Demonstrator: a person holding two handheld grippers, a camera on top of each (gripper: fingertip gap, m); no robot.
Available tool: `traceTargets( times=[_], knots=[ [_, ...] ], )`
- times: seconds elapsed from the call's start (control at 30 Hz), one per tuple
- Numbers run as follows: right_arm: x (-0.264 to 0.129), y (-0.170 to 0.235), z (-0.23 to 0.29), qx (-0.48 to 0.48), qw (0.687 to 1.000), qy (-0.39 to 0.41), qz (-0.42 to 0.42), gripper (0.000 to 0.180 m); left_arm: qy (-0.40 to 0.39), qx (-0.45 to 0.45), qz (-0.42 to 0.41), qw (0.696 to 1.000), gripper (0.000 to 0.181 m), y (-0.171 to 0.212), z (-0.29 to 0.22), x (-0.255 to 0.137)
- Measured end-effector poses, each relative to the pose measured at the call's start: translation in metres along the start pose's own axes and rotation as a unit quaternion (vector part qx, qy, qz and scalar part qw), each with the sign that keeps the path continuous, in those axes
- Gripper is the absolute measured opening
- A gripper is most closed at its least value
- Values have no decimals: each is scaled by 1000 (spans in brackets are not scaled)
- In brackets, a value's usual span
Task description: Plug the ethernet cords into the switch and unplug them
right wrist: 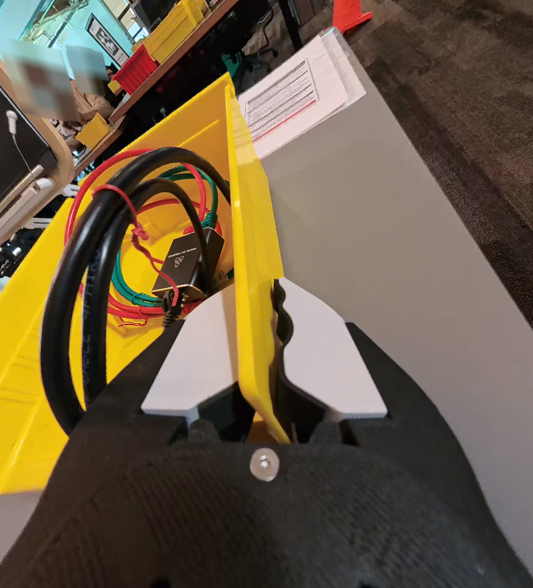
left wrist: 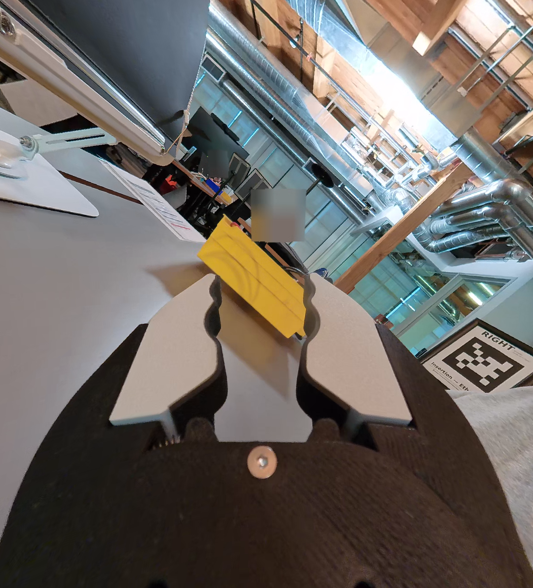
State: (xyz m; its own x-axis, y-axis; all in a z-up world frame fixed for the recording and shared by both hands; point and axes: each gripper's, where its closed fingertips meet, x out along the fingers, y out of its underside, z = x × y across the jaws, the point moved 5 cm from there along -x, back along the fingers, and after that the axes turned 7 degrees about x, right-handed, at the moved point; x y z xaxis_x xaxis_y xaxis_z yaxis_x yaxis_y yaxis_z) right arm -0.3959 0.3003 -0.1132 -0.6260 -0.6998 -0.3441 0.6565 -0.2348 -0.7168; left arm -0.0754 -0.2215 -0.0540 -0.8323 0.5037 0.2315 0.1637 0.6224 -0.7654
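Observation:
A yellow plastic bin (right wrist: 252, 241) holds a small black switch (right wrist: 188, 264), coiled red cords (right wrist: 77, 203), green cords (right wrist: 121, 280) and a thick black cable (right wrist: 64, 286). Red, green and black cords meet the switch's ends; I cannot tell whether each is seated. My right gripper (right wrist: 249, 289) is shut on the bin's side wall, one finger inside and one outside. In the left wrist view the bin (left wrist: 242, 264) stands tilted on the grey table (left wrist: 51, 302). My left gripper (left wrist: 262, 286) is open and empty just in front of it.
A sleeved printed sheet (right wrist: 287, 105) lies at the table's far end, and also shows in the left wrist view (left wrist: 150, 197). A white lamp base (left wrist: 20, 178) sits at left. A framed marker sign (left wrist: 481, 359) and a grey sleeve (left wrist: 513, 461) are right. Carpet (right wrist: 449, 127) lies beyond the table edge.

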Motion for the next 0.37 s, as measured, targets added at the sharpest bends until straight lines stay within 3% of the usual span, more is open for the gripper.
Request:
traceTargets(
  times=[0.03,0.23,0.37],
  knots=[
    [-2,-2,1,0,1000,-1,-7,9,-1,0,0,1000,50,0,0,0],
    [-10,-8,18,7,999,-23,-26,9,-20,23,16,999,53,-1,-3,2],
    [-7,-1,34,-4,999,-34,-10,9,-62,83,69,992,61,-7,-12,5]
  ],
)
